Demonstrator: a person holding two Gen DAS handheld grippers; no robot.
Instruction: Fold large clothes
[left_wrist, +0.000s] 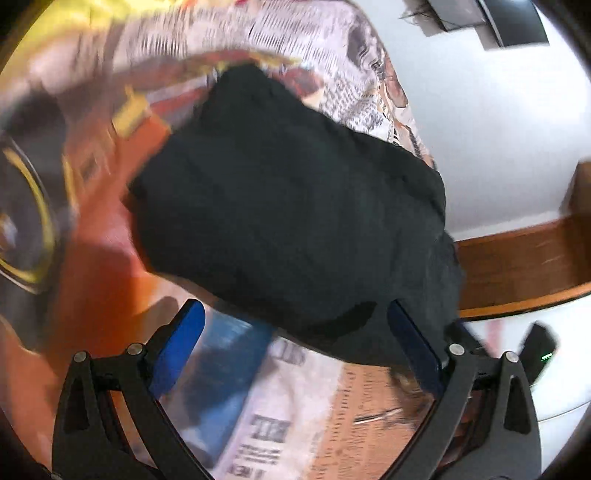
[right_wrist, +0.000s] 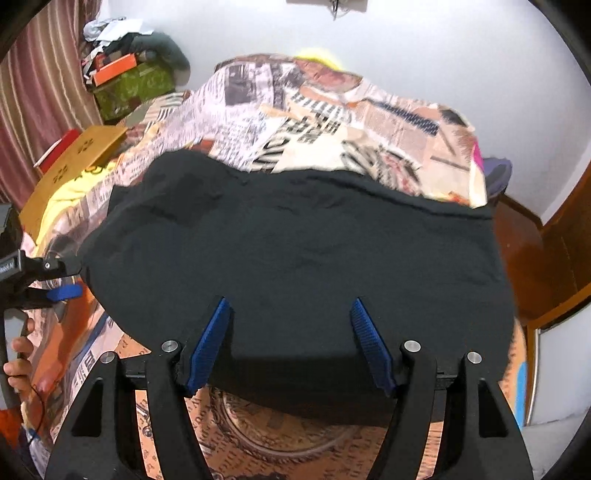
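Across the newspaper-print bedspread (right_wrist: 332, 122) lay the folded black fabric garment (right_wrist: 295, 251), a broad flat rectangle with its long axis running left to right in the right wrist view, far edge toward the white wall (right_wrist: 443, 55), near edge overhanging toward the camera. Straddled that near edge with the right gripper (right_wrist: 291, 343), its 2 blue-padded fingers (right_wrist: 208, 347) spread wide, cloth lying between them but pinched by neither. Seen at the garment's left end: the left gripper (right_wrist: 61, 291), jaws there too small to judge. Showed, in the blurred left wrist view, the same garment (left_wrist: 288, 206) slanting from upper left to lower right, with the left gripper (left_wrist: 295, 347) gaping wide at its lower edge, right blue pad (left_wrist: 413, 347) touching the cloth, nothing clamped. Beside the bed: brown cardboard box (right_wrist: 74, 162).
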